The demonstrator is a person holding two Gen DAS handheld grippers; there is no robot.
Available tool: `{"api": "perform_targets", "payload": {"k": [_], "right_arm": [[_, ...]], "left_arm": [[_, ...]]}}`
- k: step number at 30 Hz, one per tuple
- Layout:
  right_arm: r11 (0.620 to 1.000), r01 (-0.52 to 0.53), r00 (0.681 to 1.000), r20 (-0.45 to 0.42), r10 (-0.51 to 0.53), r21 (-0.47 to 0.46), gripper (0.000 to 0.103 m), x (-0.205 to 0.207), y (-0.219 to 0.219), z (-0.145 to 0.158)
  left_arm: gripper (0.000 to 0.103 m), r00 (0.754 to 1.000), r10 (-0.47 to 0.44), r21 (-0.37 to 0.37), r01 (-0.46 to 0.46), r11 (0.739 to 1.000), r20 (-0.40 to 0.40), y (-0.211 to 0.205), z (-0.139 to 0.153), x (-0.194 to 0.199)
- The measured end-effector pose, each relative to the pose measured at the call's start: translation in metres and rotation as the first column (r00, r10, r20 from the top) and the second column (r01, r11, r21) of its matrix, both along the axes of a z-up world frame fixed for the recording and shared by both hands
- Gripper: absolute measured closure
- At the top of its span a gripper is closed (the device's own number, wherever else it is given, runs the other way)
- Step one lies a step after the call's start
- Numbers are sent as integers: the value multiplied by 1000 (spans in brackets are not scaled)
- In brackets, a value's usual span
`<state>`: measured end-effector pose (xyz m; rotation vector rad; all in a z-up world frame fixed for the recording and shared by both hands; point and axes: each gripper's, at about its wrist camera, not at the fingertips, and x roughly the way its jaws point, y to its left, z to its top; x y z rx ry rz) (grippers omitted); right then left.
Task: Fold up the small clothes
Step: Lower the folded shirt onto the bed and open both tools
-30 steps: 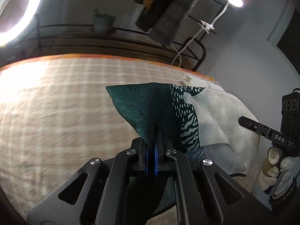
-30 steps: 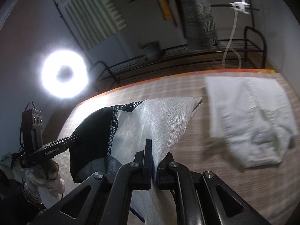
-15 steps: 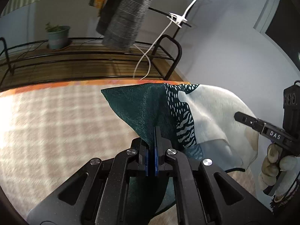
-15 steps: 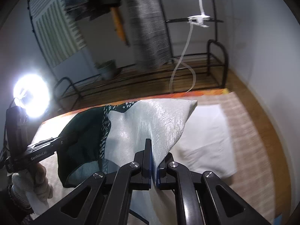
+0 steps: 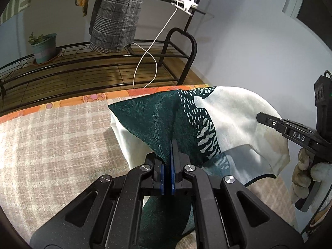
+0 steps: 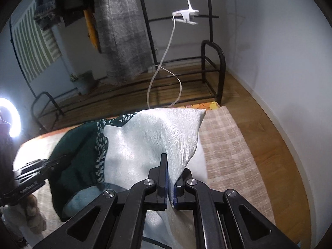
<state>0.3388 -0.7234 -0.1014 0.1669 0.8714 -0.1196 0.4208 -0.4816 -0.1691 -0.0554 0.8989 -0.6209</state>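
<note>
A small garment, dark green on one side and pale white on the other with a spotted and striped band between, hangs stretched between my two grippers above the checked bed cover. My left gripper is shut on its green part. My right gripper is shut on its white part. The right gripper also shows at the right of the left wrist view. The left gripper shows at the left of the right wrist view. A folded white cloth lies under the garment.
A black metal rack with a potted plant stands behind the bed. A grey checked coat hangs above it, with a clip and white cable. A ring light shines at the left. Wooden floor lies to the right.
Both grippers have swung to the right with the garment held between them, now over the folded white cloth near the bed's right edge. Their grip has not changed.
</note>
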Motion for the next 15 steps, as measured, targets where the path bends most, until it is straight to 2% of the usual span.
{"api": "perform_targets", "payload": {"k": [7,9,10,11,15], "right_arm": [[998,19,999,-45,-21,-54,99,11,-4,-18],[996,28,998,-53,-32,-79,92,12,-3,-19],[996,34,998,-52,-38,-84,77,11,-3,-18],[995,38,998,-47,-42,-88,69,10,-3,-16],[994,44,999,-26,-47,-100,69,4,0,-3]], "left_arm": [[99,1000,5,61,-6,998,14,-5,-8,1],[91,1000,7,75,-9,997,23,-3,-7,-1],[82,999,8,85,-11,996,33,-2,-6,-2],[75,999,10,88,-14,996,42,0,-4,-3],[74,998,14,90,-19,996,63,10,6,-12]]}}
